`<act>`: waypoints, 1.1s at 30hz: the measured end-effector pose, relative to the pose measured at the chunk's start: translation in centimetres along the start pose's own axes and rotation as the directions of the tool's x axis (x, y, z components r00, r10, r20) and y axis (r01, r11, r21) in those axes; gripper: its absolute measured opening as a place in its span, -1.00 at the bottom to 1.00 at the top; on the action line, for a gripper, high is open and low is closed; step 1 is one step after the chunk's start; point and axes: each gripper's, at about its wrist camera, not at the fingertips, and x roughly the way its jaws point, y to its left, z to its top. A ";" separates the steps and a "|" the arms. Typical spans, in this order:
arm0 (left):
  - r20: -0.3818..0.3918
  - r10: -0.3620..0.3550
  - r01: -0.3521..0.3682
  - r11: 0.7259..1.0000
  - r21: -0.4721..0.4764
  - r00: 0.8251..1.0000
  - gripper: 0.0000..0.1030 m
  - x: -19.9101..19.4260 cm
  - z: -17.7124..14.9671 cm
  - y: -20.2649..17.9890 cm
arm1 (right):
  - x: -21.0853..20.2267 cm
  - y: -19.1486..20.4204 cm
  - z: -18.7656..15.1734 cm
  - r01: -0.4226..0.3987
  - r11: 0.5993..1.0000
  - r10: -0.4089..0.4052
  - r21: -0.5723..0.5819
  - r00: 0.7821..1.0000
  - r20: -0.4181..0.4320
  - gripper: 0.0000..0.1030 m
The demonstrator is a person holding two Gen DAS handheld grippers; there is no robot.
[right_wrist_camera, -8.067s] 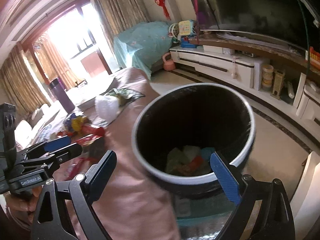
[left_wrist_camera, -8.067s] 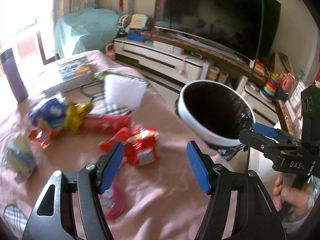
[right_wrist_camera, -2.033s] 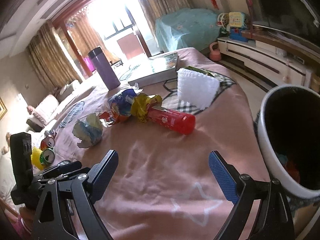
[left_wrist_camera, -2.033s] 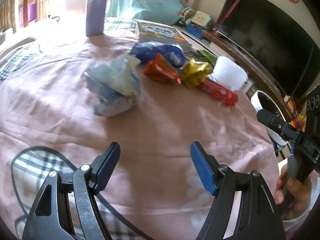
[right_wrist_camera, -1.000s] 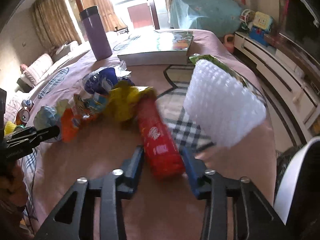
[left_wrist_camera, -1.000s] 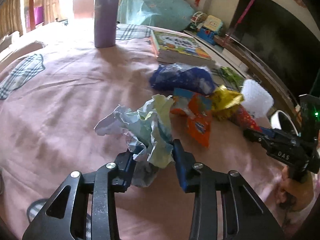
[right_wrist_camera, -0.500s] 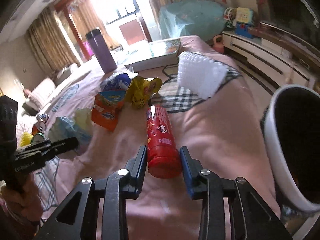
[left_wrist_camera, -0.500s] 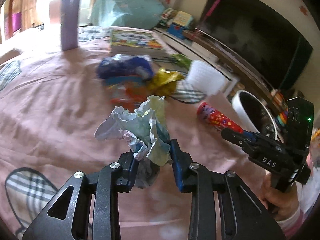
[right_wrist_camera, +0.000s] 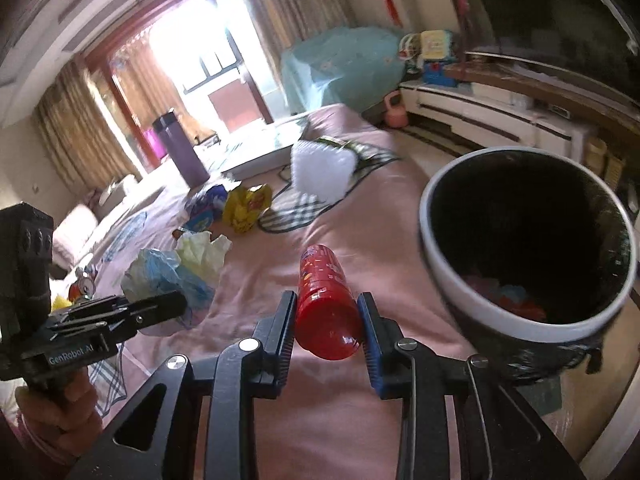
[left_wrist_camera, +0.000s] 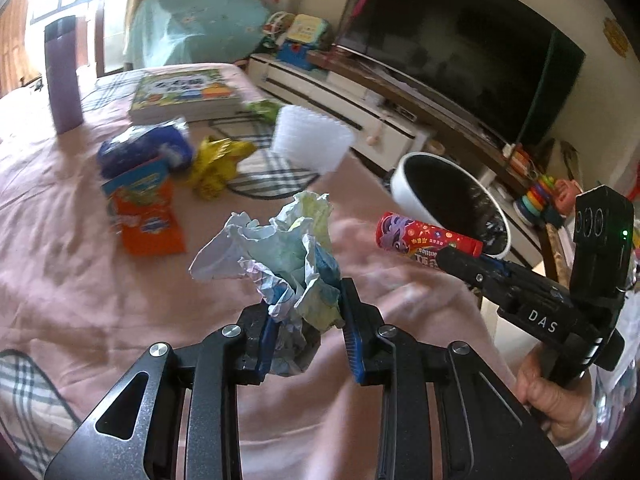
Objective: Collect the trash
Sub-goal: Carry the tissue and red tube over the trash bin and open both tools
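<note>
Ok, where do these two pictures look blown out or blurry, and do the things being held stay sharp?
Right wrist view: the bright window is blown out to white, and the white-rimmed black trash bin smears slightly. Left wrist view: the pink bedspread and the orange snack packet are motion-blurred, and the top-left corner glares. The crumpled pale paper wad and the red cylindrical tube stay fairly sharp.

Bright daylight from window, blown out to white, upper left of right-wrist view; same glare at upper left of left-wrist view. Strong fisheye bending w/ dark vignette at corners. Motion blur on bin rim and pink cloth mid-frame. Soft shadows, nr tongs sharp.
</note>
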 end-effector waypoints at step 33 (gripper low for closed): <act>-0.036 -0.099 0.104 0.967 0.234 0.994 -0.47 5.4 4.9 -12.9 | -6.6 -9.8 0.8 0.119 0.976 -0.142 0.181 0.983 0.119 -0.40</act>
